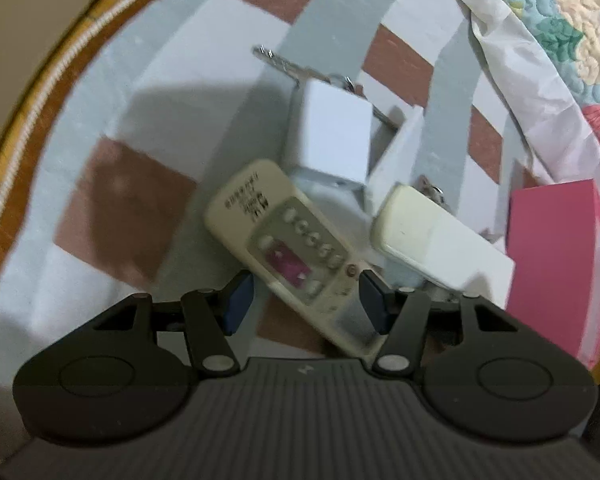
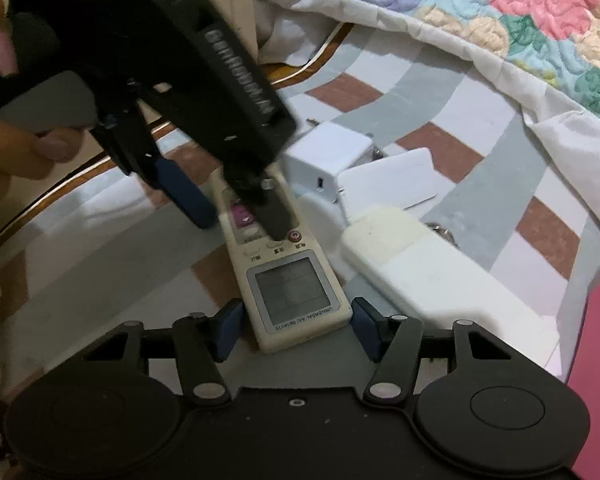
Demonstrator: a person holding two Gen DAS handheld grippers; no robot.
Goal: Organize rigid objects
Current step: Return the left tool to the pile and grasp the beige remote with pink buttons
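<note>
Remote first: the cream plastic air-conditioner remote with grey screen and magenta button (image 2: 278, 268) lies flat on the checked quilted cloth in grey, white and brown (image 1: 112, 200), and I see it caught between both tools. My right gripper (image 2: 298, 328) has its blue-padded jaws spread, the screen end sitting in the gap with neither pad clearly touching. My left gripper (image 1: 306, 300) is spread too; from its own camera the button end runs diagonally between the pads, and from the right camera one finger hangs over the buttons, though I cannot tell if it presses them. Just beside the remote lies a second, smooth off-white remote with a yellowed end (image 2: 420, 264), partly on a flat white card-like box (image 2: 386, 182). A white cube-shaped charger (image 1: 332, 136) sits behind, metal keys (image 1: 284, 66) past it. A matte pink box (image 1: 556, 256) stands at the edge, near the floral quilt (image 2: 500, 12).
</note>
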